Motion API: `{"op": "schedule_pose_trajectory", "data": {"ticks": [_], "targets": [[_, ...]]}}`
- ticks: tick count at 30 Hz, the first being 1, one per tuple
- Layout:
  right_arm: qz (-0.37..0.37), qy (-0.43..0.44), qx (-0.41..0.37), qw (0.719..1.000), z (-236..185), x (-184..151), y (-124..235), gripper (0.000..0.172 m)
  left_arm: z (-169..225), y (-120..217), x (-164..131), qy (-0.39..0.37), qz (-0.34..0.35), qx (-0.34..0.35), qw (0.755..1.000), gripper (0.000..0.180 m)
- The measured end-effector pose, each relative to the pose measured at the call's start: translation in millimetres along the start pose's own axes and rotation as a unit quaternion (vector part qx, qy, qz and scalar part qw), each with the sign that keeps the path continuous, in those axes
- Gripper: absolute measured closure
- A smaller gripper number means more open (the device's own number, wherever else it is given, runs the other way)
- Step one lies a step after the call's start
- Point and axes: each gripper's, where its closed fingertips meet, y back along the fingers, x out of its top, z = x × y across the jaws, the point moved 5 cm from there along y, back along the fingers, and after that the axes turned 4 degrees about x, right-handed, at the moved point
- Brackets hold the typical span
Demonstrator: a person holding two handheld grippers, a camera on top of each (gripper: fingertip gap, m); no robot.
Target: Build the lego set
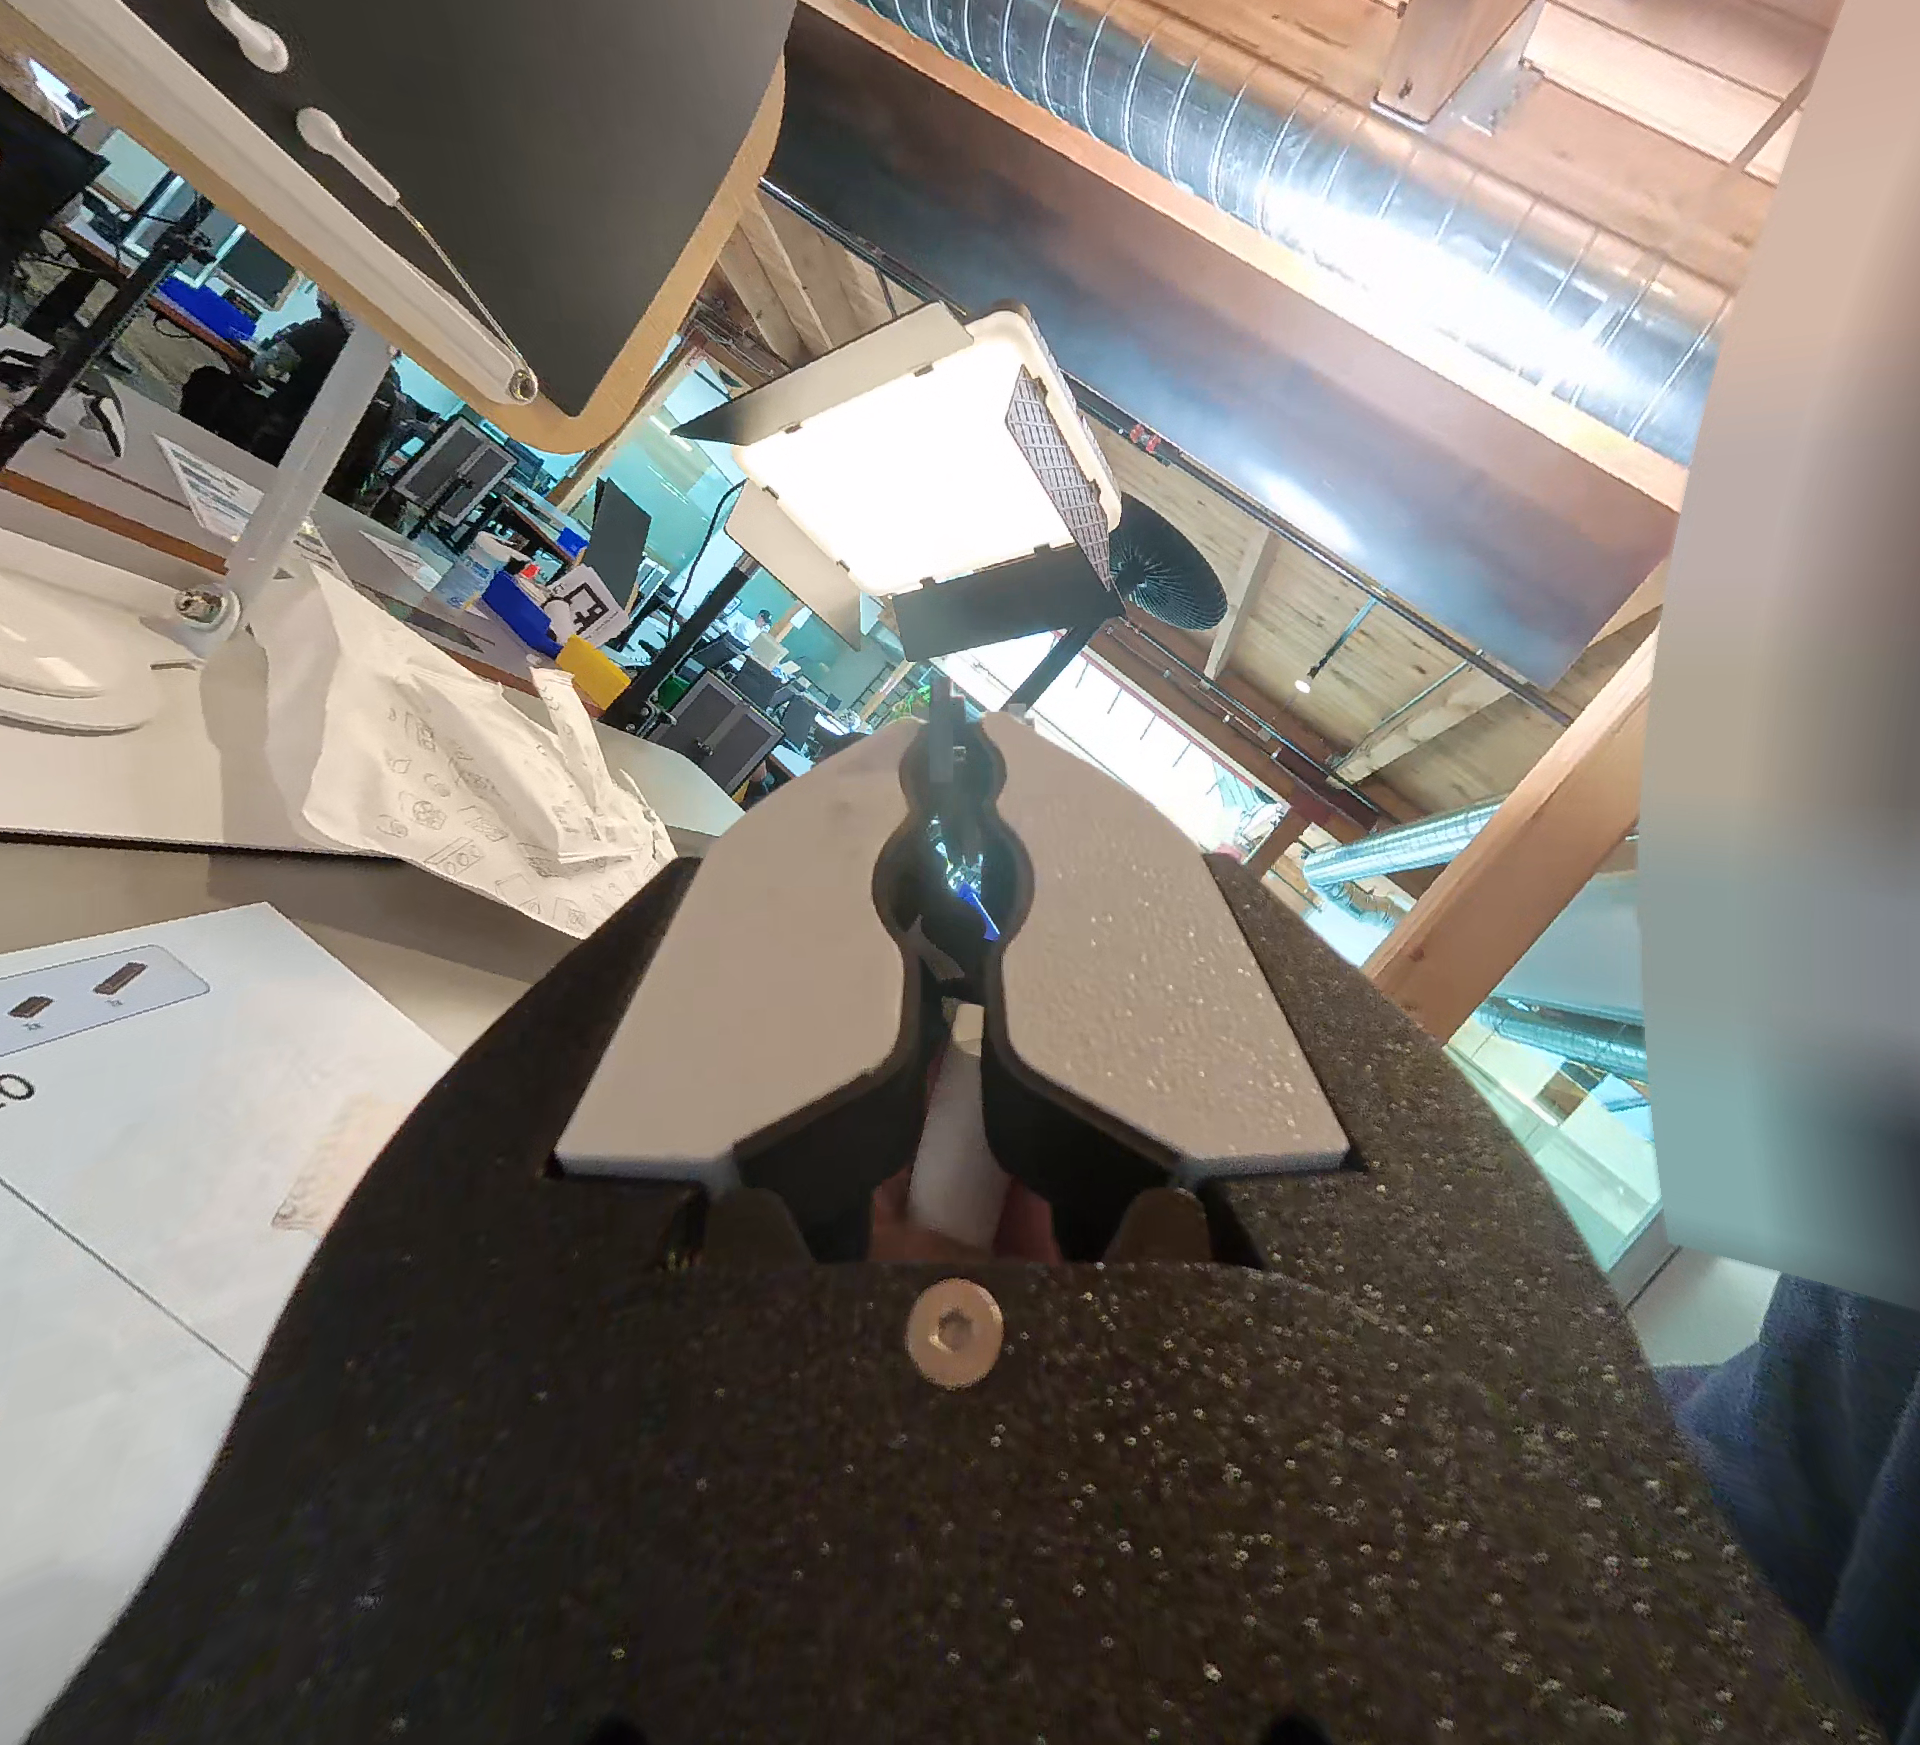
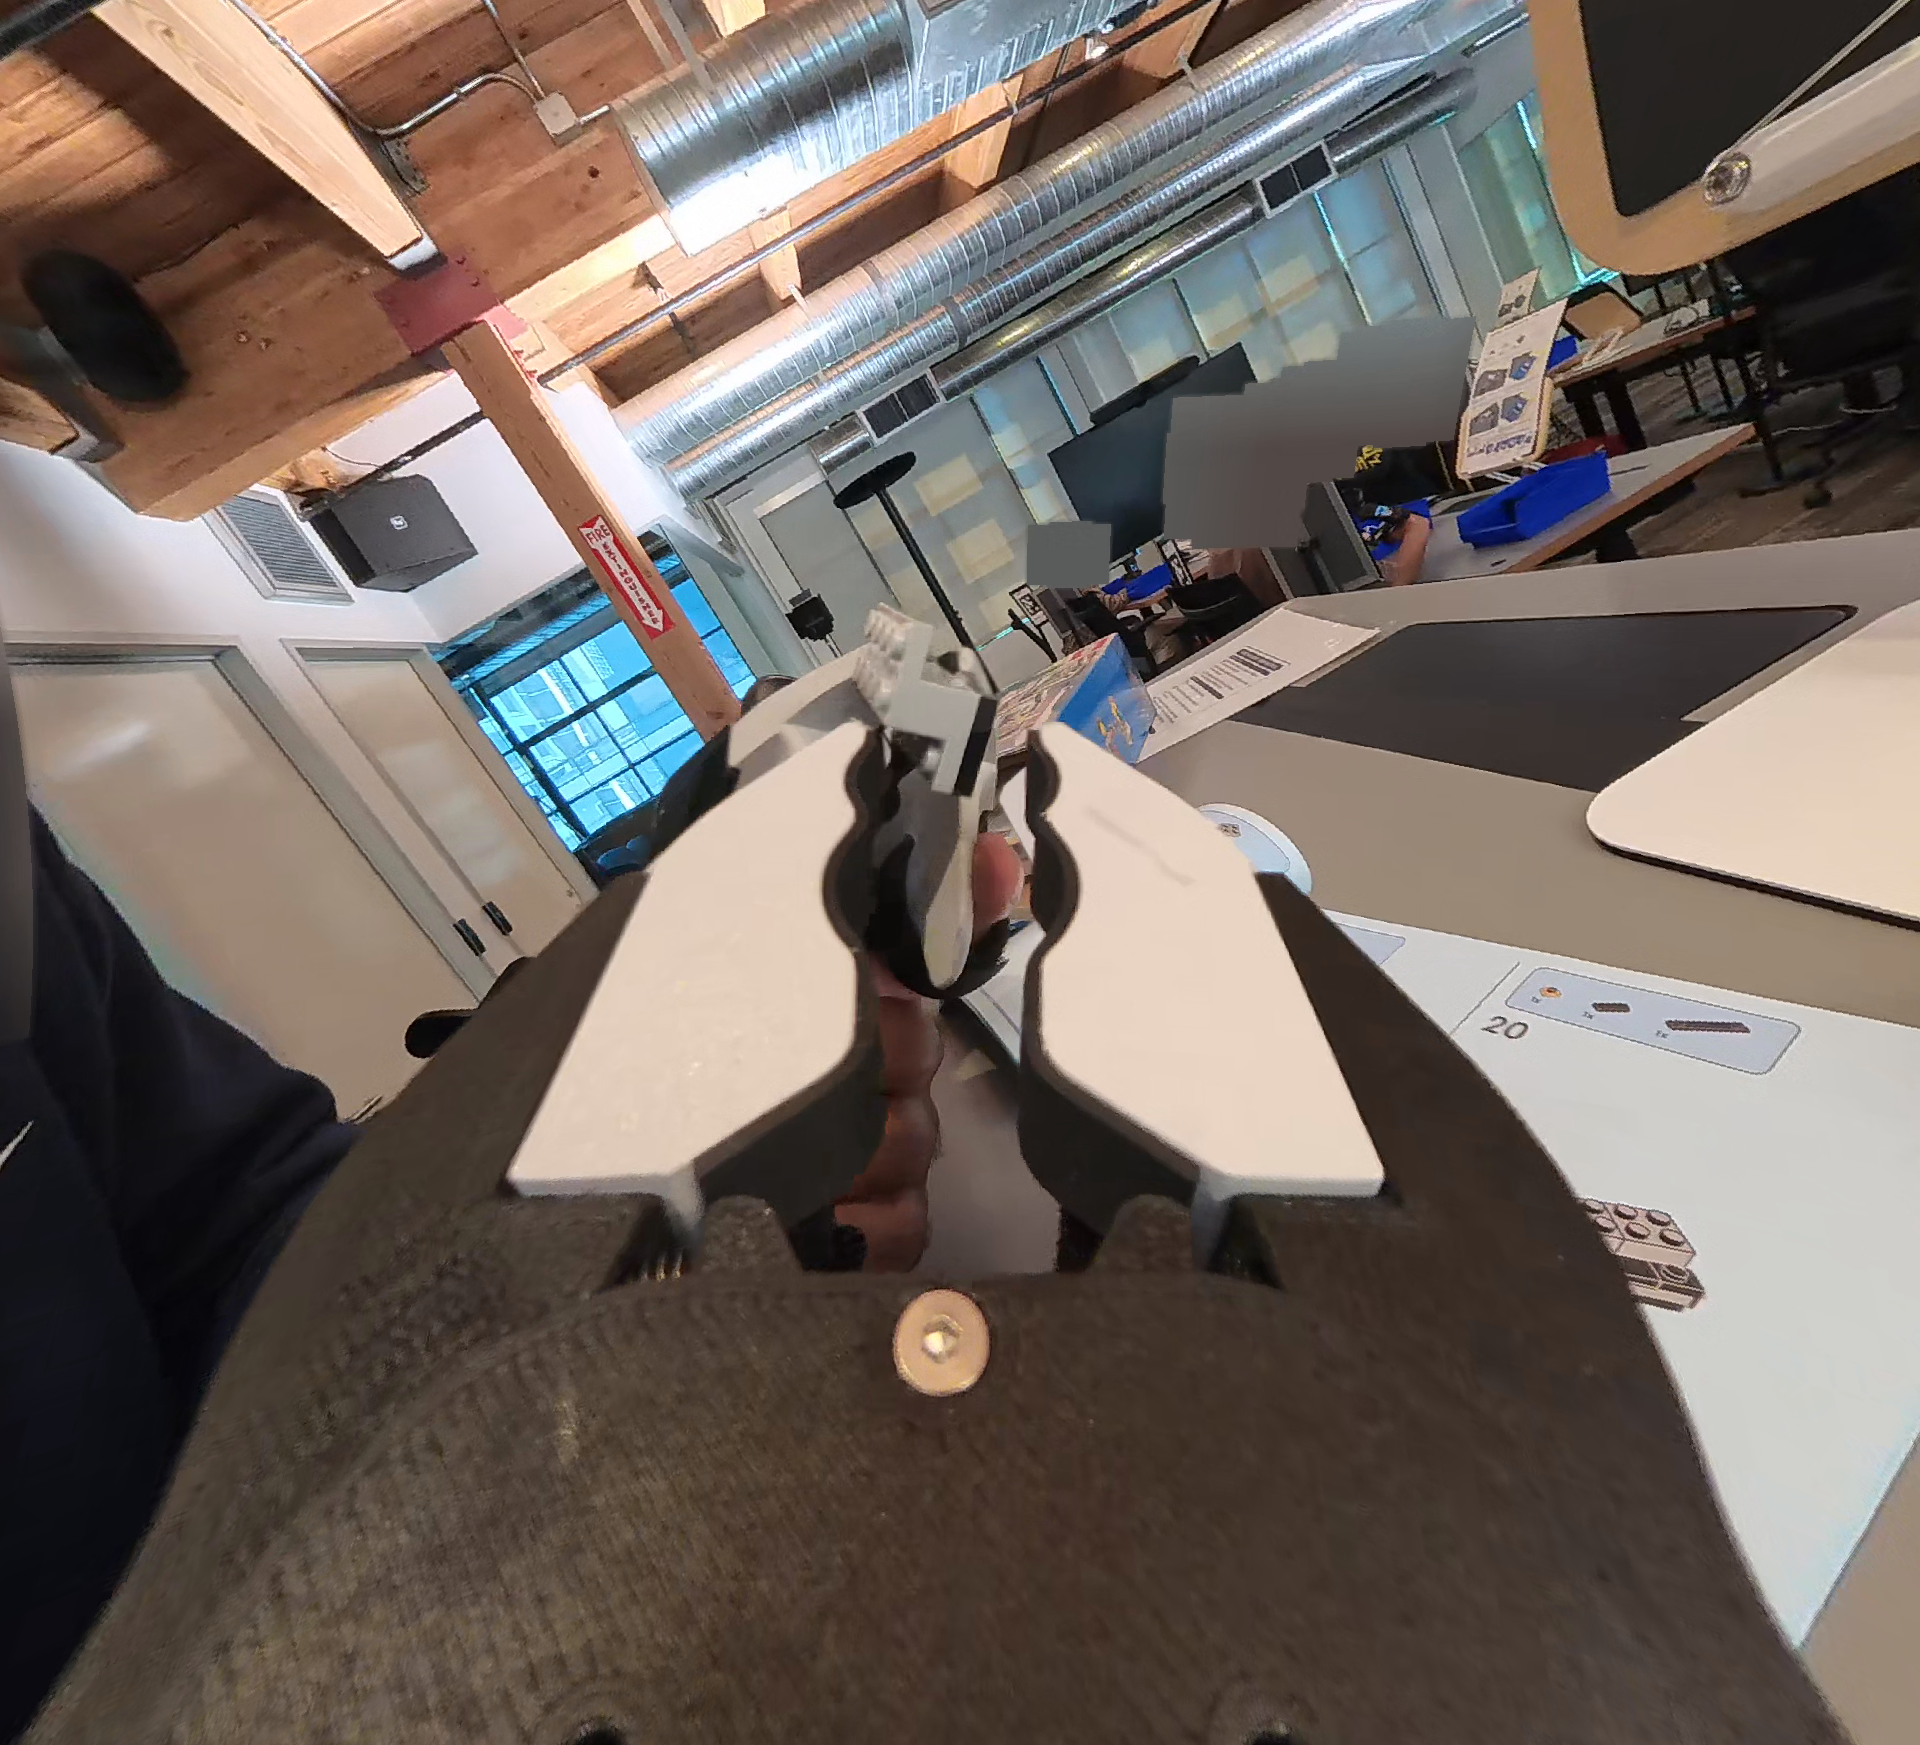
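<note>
Pinching a small brick build [image 1: 940, 750] by a thin dark edge, the left hand-held gripper [image 1: 951, 739] has its fingers pressed almost together, and so little of the piece lies between the pads that the hold looks narrow. It could twist or slip out if it is pushed from the side. The right hand-held gripper [image 2: 951, 750] is spread around the same build. A clear gap shows on its right side, so it is not clamping anything, and a bare fingertip [image 2: 992, 864] shows in the gap below the bricks. If the fingers closed from this position they might nip that fingertip or knock the build askew. Both grippers are lifted well above the tabletop [image 2: 1403, 760], so a dropped piece would probably fall onto the instruction sheet [image 2: 1558, 1124], or bounce off toward the crumpled paper bag [image 1: 436, 760] and be hard to find. The build itself is light grey with a black strip along one side. A studded plate juts up at its far end, tilted, and a blue bit is tucked lower down. How firmly its parts are joined cannot be told.
</note>
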Motion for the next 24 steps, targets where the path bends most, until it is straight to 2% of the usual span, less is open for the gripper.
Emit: {"op": "schedule_pose_trajectory", "data": {"ticks": [4, 10, 14, 17, 20, 22, 24], "targets": [[0.004, -0.007, 0.014, 1.0, -1.7, 0.2, 0.5, 0.156, 1.6, -1.1, -1.4, -0.012, -0.001, 0.0, 1.0, 0.176], [0.011, -0.002, 0.026, 1.0, -5.3, 3.0, 0.6, 0.158, 4.1, -1.3, 0.4, -0.016, -0.003, -0.013, 1.0, 0.176], [0.04, 0.016, 0.023, 0.999, -7.4, 13.2, 6.2, 0.135, 0.6, 5.9, 16.4, -0.014, 0.024, 0.0, 1.0, 0.176], [0.036, 0.087, -0.004, 0.996, -12.3, 17.5, 7.1, 0.124, -4.5, 10.4, 26.7, -0.009, 0.008, 0.019, 1.0, 0.176], [-0.021, 0.196, -0.052, 0.979, -15.8, 9.3, 1.7, 0.119, -10.3, 11.6, 28.1, 0.021, -0.048, 0.034, 0.998, 0.176], [-0.051, 0.25, -0.074, 0.964, -17.2, 2.8, -2.8, 0.115, -15.7, 11.9, 21.9, 0.063, -0.104, 0.031, 0.992, 0.176], [-0.058, 0.28, -0.082, 0.955, -20.4, -0.5, -6.2, 0.118, -17.9, 13.4, 19.7, 0.128, -0.119, 0.001, 0.985, 0.176]]}}
